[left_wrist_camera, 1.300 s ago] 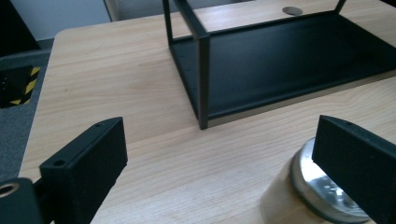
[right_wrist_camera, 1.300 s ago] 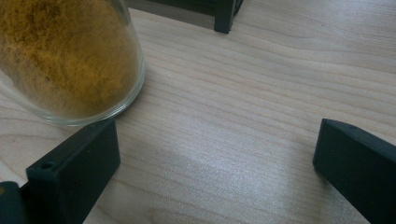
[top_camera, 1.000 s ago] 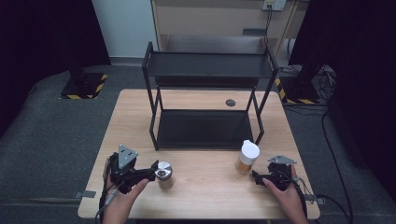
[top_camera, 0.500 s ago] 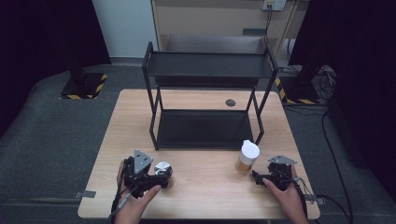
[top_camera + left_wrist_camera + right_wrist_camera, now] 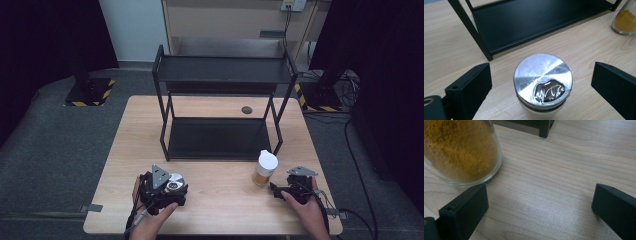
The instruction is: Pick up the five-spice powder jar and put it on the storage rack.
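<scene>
A small white jar with a silver lid (image 5: pixel 175 182) (image 5: pixel 542 80) stands at the front left of the table. My left gripper (image 5: pixel 172 190) (image 5: pixel 542 75) is open, with one jaw on each side of this jar and neither touching it. A glass jar of yellow powder (image 5: pixel 264 169) (image 5: pixel 461 152) with a white cap stands at the front right. My right gripper (image 5: pixel 278 190) (image 5: pixel 540 200) is open just right of that jar, low over bare wood; the jar sits beyond its left jaw, outside the gap.
A black two-tier metal rack (image 5: pixel 222 75) (image 5: pixel 529 22) stands mid-table behind both jars, and one of its legs (image 5: pixel 545 127) is close to the powder jar. A dark round disc (image 5: pixel 246 109) is set in the tabletop behind the rack. The table's front edge (image 5: pixel 215 232) is near both hands.
My left gripper has moved right and turned, so the silver-lidded jar now sits between its jaws. The right gripper and the powder jar have not moved.
</scene>
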Available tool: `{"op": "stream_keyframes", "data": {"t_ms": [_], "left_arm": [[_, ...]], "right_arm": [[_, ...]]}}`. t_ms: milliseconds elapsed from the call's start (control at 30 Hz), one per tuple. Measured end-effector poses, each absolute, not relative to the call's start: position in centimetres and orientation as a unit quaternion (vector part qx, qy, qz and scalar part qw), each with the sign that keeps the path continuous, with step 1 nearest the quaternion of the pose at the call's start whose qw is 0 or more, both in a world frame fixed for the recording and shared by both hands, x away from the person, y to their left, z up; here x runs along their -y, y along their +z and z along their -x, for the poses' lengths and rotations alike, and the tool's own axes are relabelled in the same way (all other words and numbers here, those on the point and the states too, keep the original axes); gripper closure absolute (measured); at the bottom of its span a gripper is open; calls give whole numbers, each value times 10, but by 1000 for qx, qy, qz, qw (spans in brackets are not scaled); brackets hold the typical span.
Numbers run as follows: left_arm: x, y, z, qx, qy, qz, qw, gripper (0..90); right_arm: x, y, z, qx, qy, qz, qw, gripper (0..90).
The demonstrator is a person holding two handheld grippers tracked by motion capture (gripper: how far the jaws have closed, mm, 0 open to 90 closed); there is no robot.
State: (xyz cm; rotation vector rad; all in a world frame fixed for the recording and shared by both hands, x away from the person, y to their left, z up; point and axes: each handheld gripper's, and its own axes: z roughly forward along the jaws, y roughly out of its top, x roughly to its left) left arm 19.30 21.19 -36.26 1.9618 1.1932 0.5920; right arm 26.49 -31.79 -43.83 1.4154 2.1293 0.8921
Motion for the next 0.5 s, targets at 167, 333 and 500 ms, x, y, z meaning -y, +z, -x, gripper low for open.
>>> {"op": "stream_keyframes", "data": {"t_ms": [167,333,500], "left_arm": [[-211,-371,-197,-471,220,-770,370,20],[-210,-378,-199,-475,216,-772,363,21],[-210,-383,-202,-479,212,-773,357,22]], "right_arm": [[318,-438,-265,-768,322,-510,215,17],[318,-438,-265,-769,322,-509,215,17],[318,-438,-265,-769,322,-509,215,17]]}}
